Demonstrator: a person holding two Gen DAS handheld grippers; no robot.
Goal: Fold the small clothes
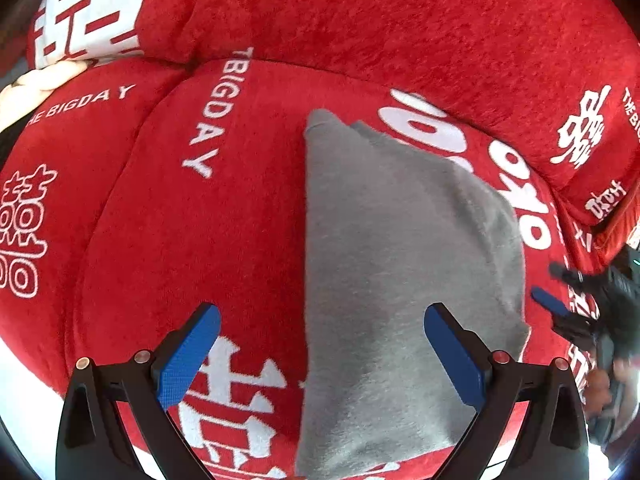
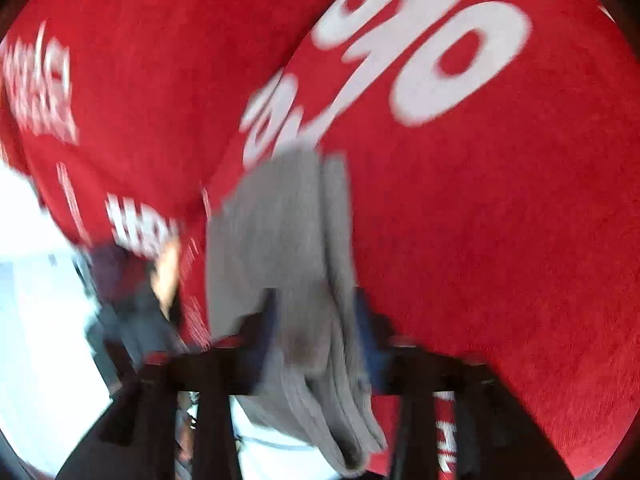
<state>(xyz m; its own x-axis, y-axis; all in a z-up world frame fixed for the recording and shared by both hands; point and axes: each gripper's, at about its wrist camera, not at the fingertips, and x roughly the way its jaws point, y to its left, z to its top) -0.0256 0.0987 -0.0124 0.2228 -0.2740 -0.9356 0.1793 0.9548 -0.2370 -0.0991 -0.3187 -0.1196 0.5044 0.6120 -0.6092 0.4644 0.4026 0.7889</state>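
Observation:
A folded grey cloth (image 1: 400, 248) lies on a red sofa cover (image 1: 208, 240) printed with white lettering. My left gripper (image 1: 322, 346) hovers over the cloth's near end, pointing steeply down, jaws wide open and holding nothing. One blue pad is over the cover and the other over the cloth. My right gripper (image 1: 554, 286) shows at the right edge, fingers apart, just off the cloth's right side. The right wrist view is blurred: the grey cloth (image 2: 280, 240) runs between the fingers of my right gripper (image 2: 318, 320) and hangs toward the camera, with no clear pinch.
The red back cushion (image 1: 400, 20) rises behind the seat. A cream braided item (image 1: 44, 80) lies at the far left. White floor (image 2: 28, 280) shows beyond the sofa's edge. A person's hand (image 2: 168, 272) holds the other gripper at the left of the right wrist view.

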